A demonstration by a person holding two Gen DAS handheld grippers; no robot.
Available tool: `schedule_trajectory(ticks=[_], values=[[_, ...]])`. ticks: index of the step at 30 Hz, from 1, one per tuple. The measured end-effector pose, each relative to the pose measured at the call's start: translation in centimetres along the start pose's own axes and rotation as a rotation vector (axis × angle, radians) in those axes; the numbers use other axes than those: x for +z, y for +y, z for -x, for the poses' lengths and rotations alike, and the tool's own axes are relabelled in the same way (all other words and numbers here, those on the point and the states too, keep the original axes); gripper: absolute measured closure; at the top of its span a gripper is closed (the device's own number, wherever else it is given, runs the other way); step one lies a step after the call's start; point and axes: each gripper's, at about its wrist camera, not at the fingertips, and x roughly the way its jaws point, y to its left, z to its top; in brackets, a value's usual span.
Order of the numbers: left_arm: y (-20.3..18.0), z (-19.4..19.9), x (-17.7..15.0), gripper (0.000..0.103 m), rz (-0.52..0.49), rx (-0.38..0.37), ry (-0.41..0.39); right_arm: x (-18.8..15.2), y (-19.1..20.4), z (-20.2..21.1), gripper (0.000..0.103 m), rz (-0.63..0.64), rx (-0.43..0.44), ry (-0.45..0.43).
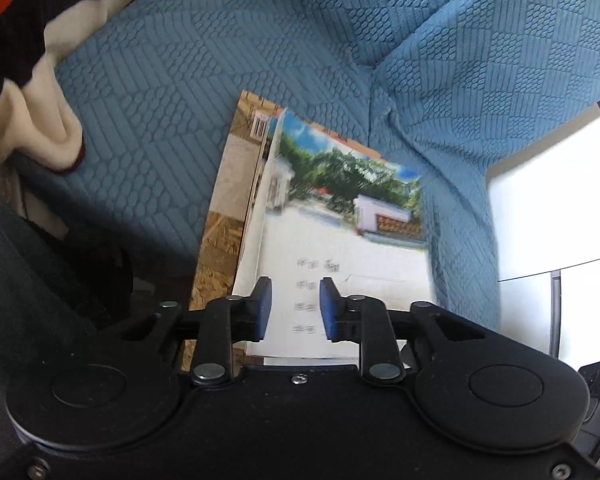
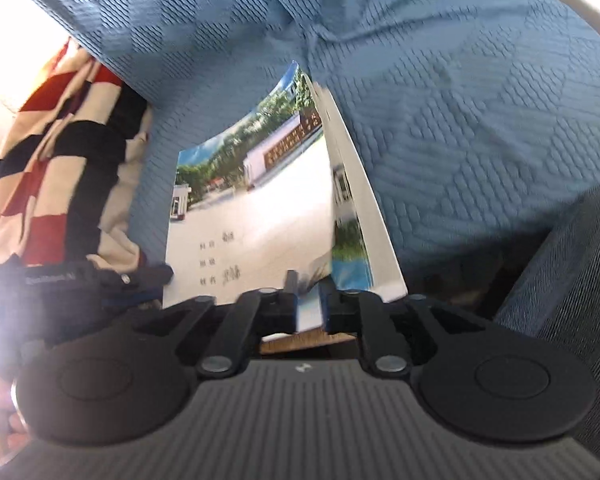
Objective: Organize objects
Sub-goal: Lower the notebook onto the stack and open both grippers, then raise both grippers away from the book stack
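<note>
A stack of booklets (image 1: 340, 216) is seen lying on a blue textured sofa cover (image 1: 204, 80), w/ its top cover printed w/ a photo of trees & a white building above lines of text; a tan, wood-patterned book (image 1: 224, 200) is seen beneath, sticking out on the left; a barcode is visible at its far end. L gripper (image 1: 295, 304) is held over the near edge of the top booklet; its 2 blue pads (image 1: 265, 304) are spread apart, w/ the cover seen in the gap & no pinch made. In the right wrist view, R gripper (image 2: 309, 304) is placed at the near right edge of the booklets (image 2: 252, 216); the jaws are parted, w/ a few curled page edges between them; contact w/ the pads can't be told. A red, black & cream striped cloth (image 2: 60, 168) is piled on the left, near the stack; L gripper's body (image 2: 92, 280) is seen just beside the booklets' near left corner.
</note>
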Motion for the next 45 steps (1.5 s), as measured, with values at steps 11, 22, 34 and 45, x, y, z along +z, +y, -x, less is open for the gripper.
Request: schedule_trajectory(ticks=[11,22,34,45], values=[[-3.3,7.4,1.1,0.052,-0.168,0.032,-0.134,1.6,2.3,5.6,0.062,0.052,-0.044,-0.119],[-8.5,17.7,0.0,0.031,-0.311,-0.074,-0.289,3.1,8.0,14.1,0.062,0.170,0.027,-0.269],[-10.4,24.5,-4.0,0.005,-0.374,-0.090,-0.384,-0.9,11.4,19.9,0.062,0.253,0.024,-0.332],[-8.7,24.8,-7.9,0.001,-0.364,-0.041,-0.356,-4.8,11.7,20.5,0.062,0.289,-0.050,-0.314]])
